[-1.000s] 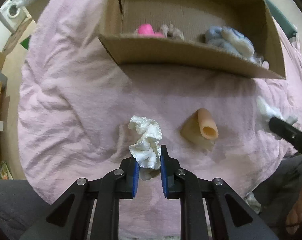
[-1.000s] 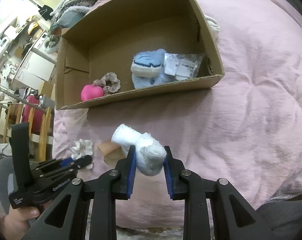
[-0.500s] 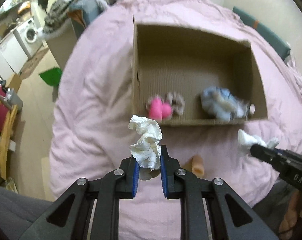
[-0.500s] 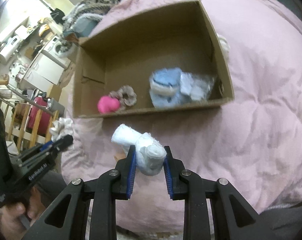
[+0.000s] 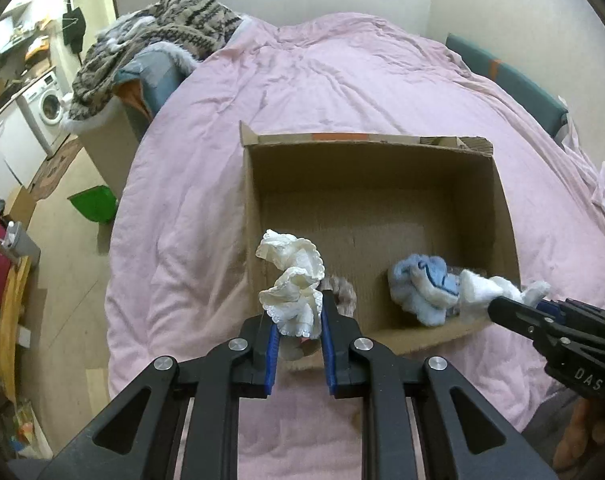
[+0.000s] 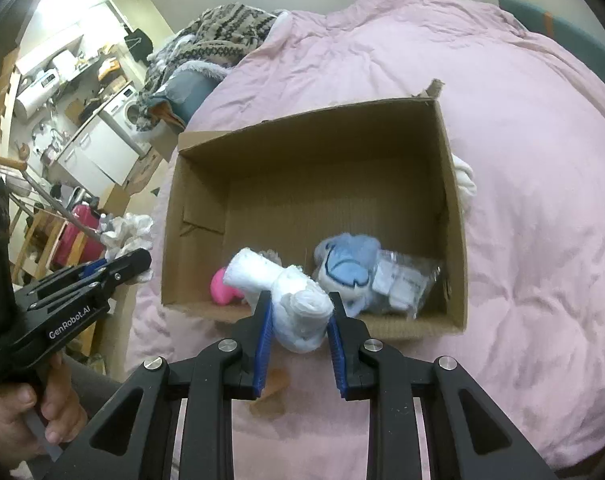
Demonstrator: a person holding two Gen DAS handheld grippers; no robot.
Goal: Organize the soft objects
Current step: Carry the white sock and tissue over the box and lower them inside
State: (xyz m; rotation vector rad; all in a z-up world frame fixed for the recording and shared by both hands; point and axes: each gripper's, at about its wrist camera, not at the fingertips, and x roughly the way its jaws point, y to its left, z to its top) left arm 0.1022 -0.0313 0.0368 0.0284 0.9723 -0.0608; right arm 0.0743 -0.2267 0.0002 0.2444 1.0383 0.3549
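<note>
My left gripper (image 5: 296, 320) is shut on a cream frilly scrunchie (image 5: 292, 280), held above the near left corner of the open cardboard box (image 5: 374, 176). My right gripper (image 6: 298, 316) is shut on a rolled white sock (image 6: 290, 300), held over the box's near wall (image 6: 402, 324). Inside the box lie a blue plush (image 6: 348, 264), a clear plastic packet (image 6: 406, 280), a pink soft object (image 6: 221, 288) and a beige scrunchie (image 5: 342, 288). A tan tube-shaped object (image 6: 272, 390) lies on the bed under the right gripper.
The box sits on a pink duvet (image 5: 342, 72) covering the bed. A white soft item (image 6: 464, 180) lies outside the box's right wall. A heap of knitwear (image 5: 150, 52) is at the bed's far left. The floor with a green bin (image 5: 92, 204) is to the left.
Both grippers have risen and moved toward the box with their loads, so the box now lies below them and its inside shows. The tan tube has dropped out of the left view.
</note>
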